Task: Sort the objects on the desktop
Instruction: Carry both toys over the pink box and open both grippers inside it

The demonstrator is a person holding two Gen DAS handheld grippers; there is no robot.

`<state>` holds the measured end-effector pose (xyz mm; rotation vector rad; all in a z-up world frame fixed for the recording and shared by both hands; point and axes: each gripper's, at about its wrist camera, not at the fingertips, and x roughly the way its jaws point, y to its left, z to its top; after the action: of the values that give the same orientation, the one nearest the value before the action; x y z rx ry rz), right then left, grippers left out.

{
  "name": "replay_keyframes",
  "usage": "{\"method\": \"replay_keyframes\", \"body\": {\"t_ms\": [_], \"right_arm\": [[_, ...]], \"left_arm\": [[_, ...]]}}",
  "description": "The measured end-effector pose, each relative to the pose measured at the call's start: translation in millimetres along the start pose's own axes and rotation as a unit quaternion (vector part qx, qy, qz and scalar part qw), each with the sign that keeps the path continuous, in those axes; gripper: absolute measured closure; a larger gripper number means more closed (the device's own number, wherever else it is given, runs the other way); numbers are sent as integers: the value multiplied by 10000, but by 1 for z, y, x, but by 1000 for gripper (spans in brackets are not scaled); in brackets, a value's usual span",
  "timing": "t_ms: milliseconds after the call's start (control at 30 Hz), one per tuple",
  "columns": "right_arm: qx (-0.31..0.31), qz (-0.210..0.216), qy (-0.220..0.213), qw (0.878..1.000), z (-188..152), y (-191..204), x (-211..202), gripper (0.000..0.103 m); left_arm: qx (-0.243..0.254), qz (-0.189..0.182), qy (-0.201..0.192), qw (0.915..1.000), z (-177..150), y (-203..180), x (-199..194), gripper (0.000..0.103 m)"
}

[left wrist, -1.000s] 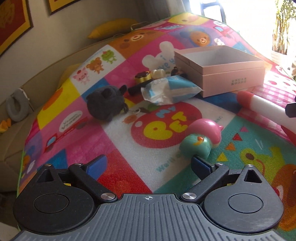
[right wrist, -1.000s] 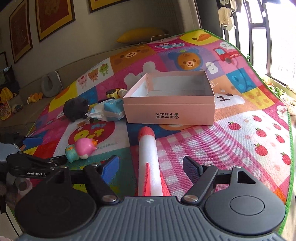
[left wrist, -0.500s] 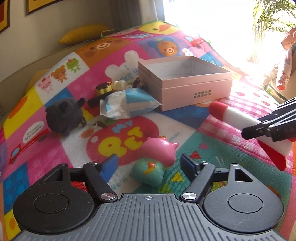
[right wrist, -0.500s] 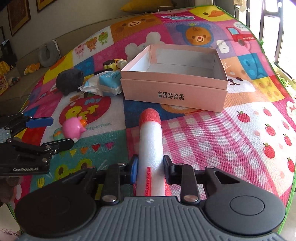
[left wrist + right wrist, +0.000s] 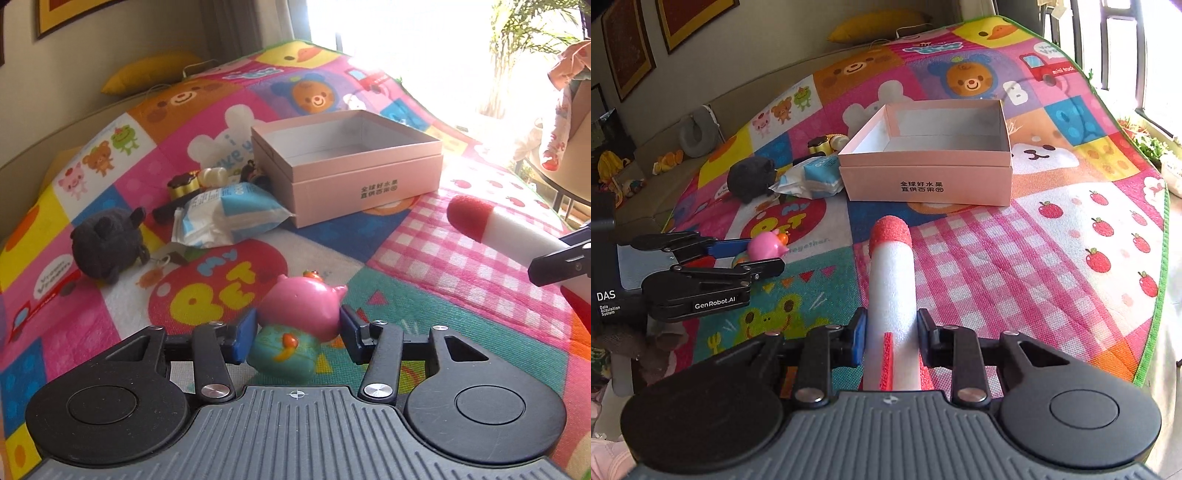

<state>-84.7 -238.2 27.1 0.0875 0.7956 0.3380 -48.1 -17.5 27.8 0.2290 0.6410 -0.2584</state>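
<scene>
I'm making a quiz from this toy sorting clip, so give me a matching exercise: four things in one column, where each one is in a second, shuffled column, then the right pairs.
Things:
1. pink pig toy
2. foam rocket
3. black plush toy
4. tissue pack

Places:
A. lying beside the pink box, against its corner
B. between the fingers of the left gripper, whose jaws are closing
C. clamped in the right gripper
D. on the play mat, beyond the tissue pack from the box

Pairs: 1-B, 2-C, 3-D, 4-A
</scene>
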Motion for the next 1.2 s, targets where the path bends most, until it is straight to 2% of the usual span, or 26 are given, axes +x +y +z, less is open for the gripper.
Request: {"method": "replay_keyframes", "body": {"t_ms": [200,333,433,533,667,733,767,800,900,1067,1200], "right_arm": [[62,216,-285,9993,13,-3,-24,76],[114,240,-728,9970,51,-12,-34,76],[140,156,-1200,9926,92,-24,-33,76],[359,126,-1437,9889,142,-44,-15,76],[634,32,-1390,9883,199,-66,35,76],[625,-128,-1299,9895,214,-72,65,68],[679,-301,-1294,9888,216,-76,77,63],[712,-409,-1287,9883,216,-78,85,63],[818,-351,-1293,9876,204,-87,91,63],[854,-514,-1227,9874,179,-88,90,63],[278,-664,-1177,9904,160,-53,89,62]], "left_arm": [[183,-254,-423,9986,23,-17,-23,50],[274,-249,-809,9960,60,-17,-10,50],[278,-176,-1115,9932,94,-12,9,50],[136,-190,-1311,9911,130,-2,35,50],[-148,-368,-1310,9906,170,13,81,47],[-381,-346,-1168,9918,179,24,102,36],[-497,-291,-1102,9922,178,30,107,32],[-620,-249,-1072,9920,173,37,108,26],[-726,-95,-1056,9917,149,52,97,12],[-728,241,-743,9943,94,66,76,8],[-661,621,-347,9953,48,75,67,6]]}}
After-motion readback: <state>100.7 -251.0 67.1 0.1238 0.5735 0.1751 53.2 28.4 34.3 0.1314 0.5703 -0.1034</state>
